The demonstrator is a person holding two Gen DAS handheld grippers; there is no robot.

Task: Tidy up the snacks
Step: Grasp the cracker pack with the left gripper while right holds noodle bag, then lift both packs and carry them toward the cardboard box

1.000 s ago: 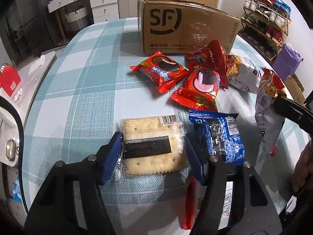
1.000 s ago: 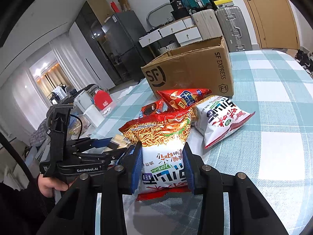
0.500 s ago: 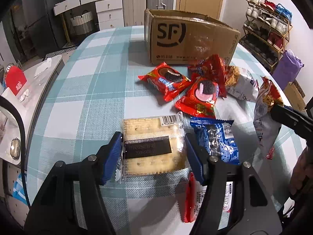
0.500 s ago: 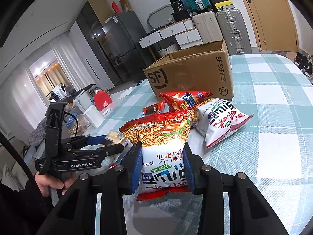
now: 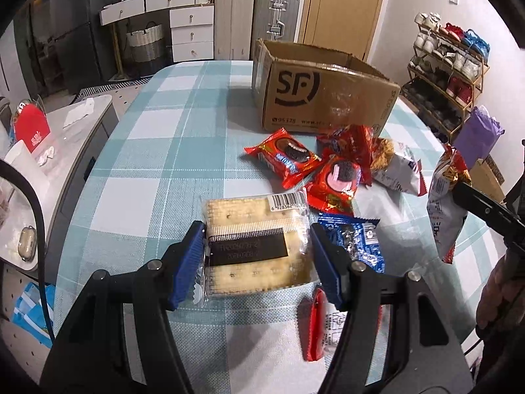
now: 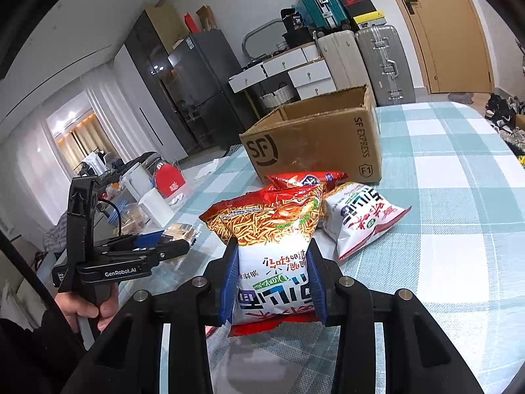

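In the lower middle of the left wrist view, the left gripper [image 5: 257, 254] clasps a clear cracker pack [image 5: 256, 241] between its blue pads above the checked counter [image 5: 157, 170]. The right gripper [image 6: 271, 282] is clenched on a noodle snack bag [image 6: 272, 246], low in its frame. The cardboard box [image 5: 325, 98] stands open at upper centre, red cookie packs [image 5: 311, 170] just below it.
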